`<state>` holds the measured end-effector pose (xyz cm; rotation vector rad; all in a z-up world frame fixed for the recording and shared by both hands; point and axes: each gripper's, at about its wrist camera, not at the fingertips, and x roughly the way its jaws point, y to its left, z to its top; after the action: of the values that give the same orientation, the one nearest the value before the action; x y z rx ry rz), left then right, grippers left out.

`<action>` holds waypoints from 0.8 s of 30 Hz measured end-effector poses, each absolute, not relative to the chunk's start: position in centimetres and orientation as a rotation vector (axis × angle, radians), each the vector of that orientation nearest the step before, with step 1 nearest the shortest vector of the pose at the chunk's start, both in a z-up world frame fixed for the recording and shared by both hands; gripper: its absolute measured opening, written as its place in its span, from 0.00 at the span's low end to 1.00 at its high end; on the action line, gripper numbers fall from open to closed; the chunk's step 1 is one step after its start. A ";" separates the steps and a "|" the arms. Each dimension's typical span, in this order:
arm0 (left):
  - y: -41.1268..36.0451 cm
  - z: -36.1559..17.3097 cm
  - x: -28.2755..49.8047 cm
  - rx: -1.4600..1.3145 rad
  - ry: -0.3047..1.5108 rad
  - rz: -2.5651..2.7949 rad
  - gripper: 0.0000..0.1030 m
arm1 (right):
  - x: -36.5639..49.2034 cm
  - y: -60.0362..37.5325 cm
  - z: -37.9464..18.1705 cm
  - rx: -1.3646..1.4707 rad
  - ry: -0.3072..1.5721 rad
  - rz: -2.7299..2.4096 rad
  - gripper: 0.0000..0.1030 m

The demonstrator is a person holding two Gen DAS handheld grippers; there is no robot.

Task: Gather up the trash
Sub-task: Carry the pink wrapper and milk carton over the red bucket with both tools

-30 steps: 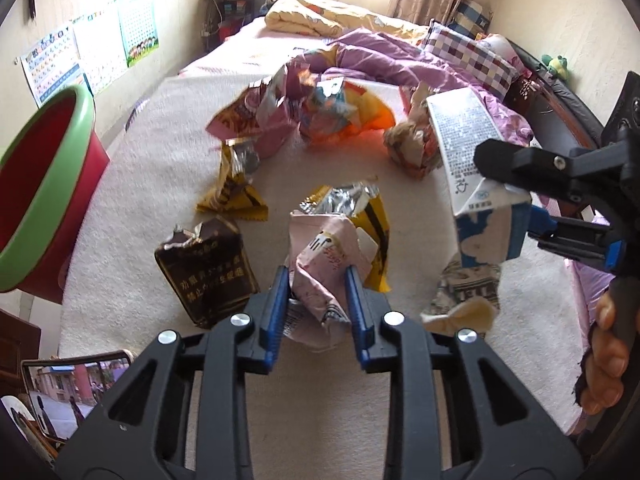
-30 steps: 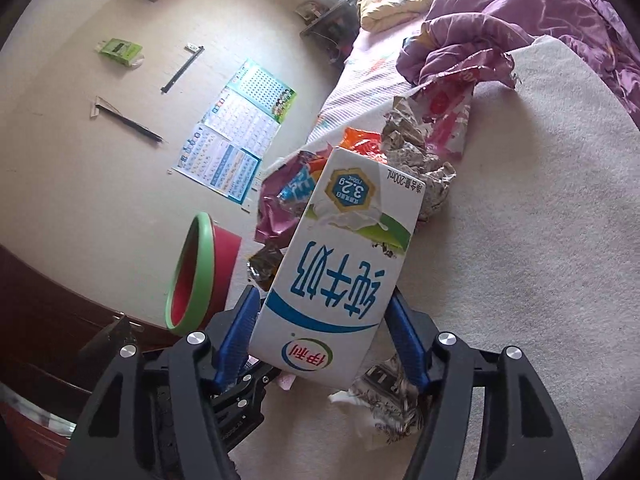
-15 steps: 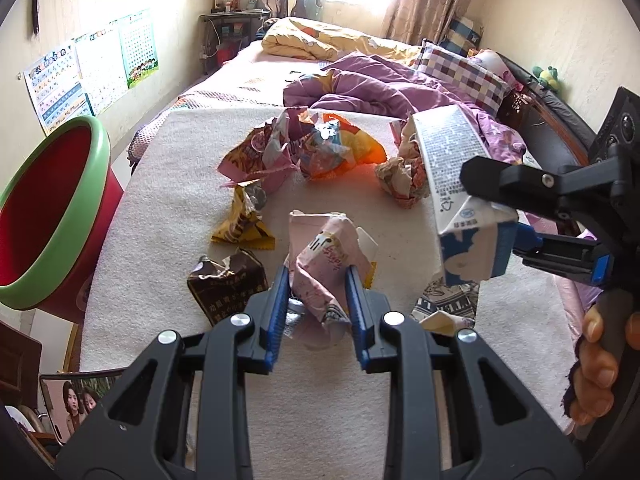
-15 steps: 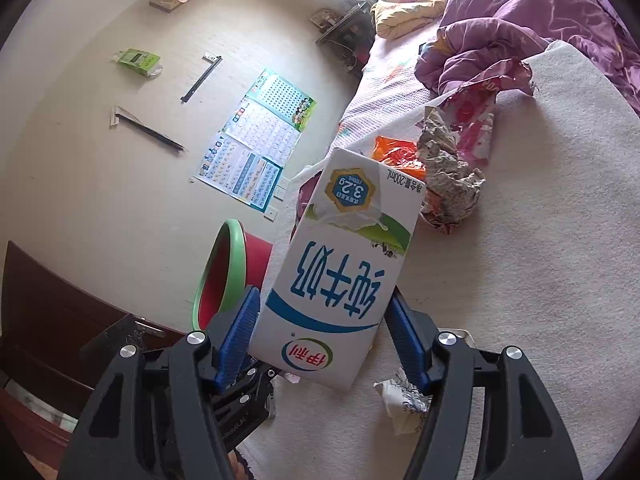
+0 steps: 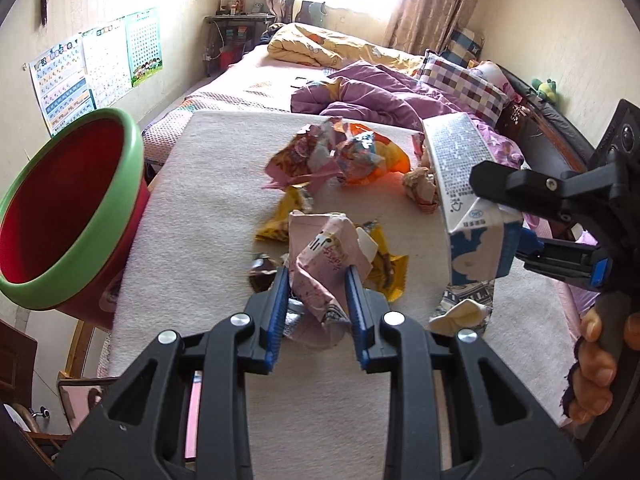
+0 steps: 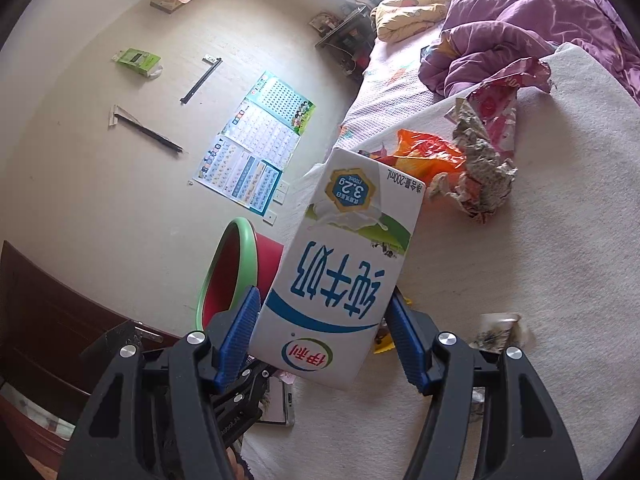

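While each claw carries its own piece of litter above the cream blanket (image 5: pixel 208 216) spread on the bed, the red bin with a green rim (image 5: pixel 80 216) waits off the bed's edge. The left claw (image 5: pixel 318 304) is clamped on a crumpled pink wrapper (image 5: pixel 324 264); the right claw (image 6: pixel 326 340) is clamped across the base of a milk carton (image 6: pixel 344 264), held upside down.

The wrapper is thin and springy and looks lightly pinched, so it could slide free on the way across. The carton, gripped only at one end, may pivot or clip the bin's rim. The two claws are close together and could collide over the opening.

The carton's front shows large blue Chinese characters, a red-and-green oval logo, a "3.2g" badge and "200mL". More wrappers (image 5: pixel 340 156) lie uncollected on the blanket.
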<state>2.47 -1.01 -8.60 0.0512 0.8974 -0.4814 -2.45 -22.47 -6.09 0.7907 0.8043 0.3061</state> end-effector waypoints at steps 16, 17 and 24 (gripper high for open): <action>7.4 -5.7 4.3 -0.008 0.827 -0.442 0.27 | -1.0 -16.2 -4.6 0.764 0.791 0.314 0.60; 8.3 -5.4 4.7 -0.016 0.819 -0.429 0.27 | -1.0 -15.8 -4.4 0.760 0.788 0.315 0.60; 12.8 -3.9 6.4 -0.034 0.775 -0.362 0.27 | -0.6 -12.9 -4.0 0.737 0.781 0.319 0.60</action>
<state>6.36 12.77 -3.88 -0.0335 0.7754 -0.3625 -0.61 -12.91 -4.04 0.7366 0.7807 0.3189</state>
